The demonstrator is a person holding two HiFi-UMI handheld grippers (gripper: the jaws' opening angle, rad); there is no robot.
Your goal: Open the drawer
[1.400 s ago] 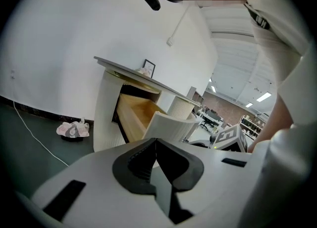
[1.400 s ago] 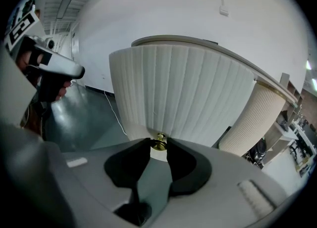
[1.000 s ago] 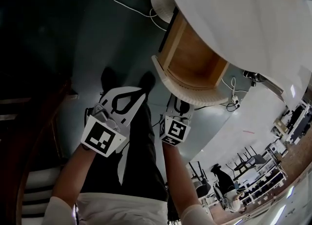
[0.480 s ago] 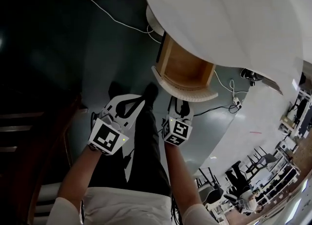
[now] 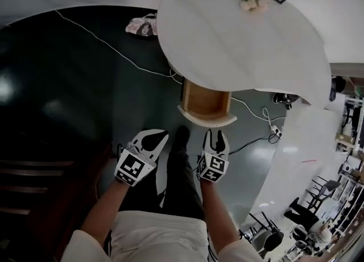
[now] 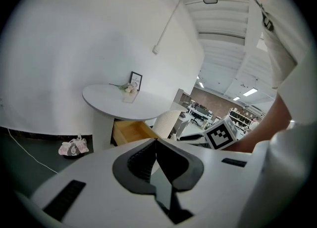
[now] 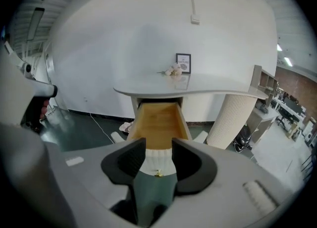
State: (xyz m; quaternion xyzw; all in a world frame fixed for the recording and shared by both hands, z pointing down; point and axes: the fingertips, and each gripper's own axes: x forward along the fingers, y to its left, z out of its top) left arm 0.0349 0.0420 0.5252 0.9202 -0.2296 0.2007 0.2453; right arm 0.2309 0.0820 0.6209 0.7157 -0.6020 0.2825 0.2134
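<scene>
Nearest the person, the left gripper (image 5: 154, 134) has its fingers (image 6: 140, 161) clenched on nothing. The right gripper (image 5: 216, 134) has its fingers (image 7: 125, 162) released, with only air between them. Beyond, the wooden drawer (image 5: 206, 100) stands pulled well out from under the round white tabletop (image 5: 227, 33), its small knob (image 7: 158, 173) apart from both grippers. Task appears complete. Risk: so far extended, the drawer could sag or leave its runners if a leg or gripper knocks its front. The floor cable (image 5: 102, 42) is a trip hazard.
</scene>
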